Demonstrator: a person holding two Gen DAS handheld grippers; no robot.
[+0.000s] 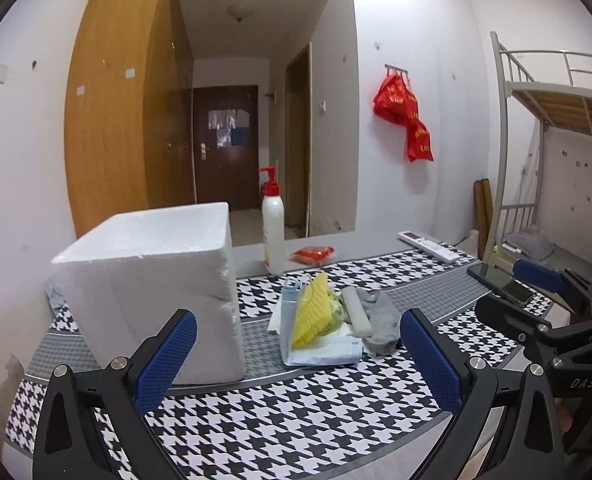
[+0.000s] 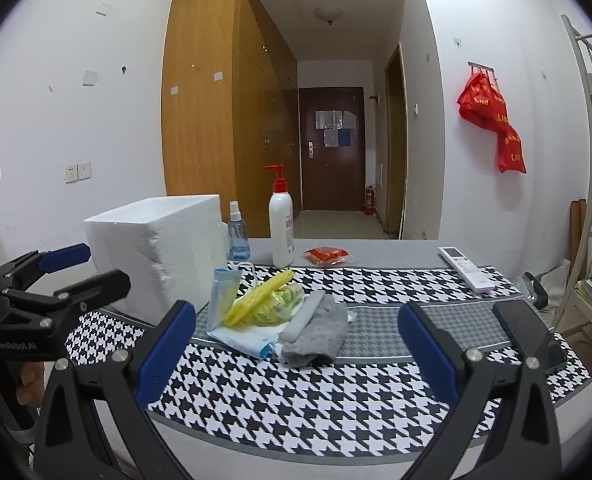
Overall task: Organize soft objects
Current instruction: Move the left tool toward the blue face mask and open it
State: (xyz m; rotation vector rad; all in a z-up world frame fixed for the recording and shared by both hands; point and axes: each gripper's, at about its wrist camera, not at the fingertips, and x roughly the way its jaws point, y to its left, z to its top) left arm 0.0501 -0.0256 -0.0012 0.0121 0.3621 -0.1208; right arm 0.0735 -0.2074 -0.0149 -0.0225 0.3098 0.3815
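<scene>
Gray sock (image 2: pixel 316 330), perhaps, beside yellow sponge (image 2: pixel 261 296).

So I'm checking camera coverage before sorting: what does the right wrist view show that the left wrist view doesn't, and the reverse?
Only the right wrist view shows the small blue spray bottle, which the foam box hides from the left, and a red fire extinguisher by the door. Only the left wrist view shows the bunk bed's wooden slats. Both show the soft pile with the yellow sponge, grey sock, pump bottle, remote, phone, and each other's open gripper: right gripper, left gripper.
</scene>
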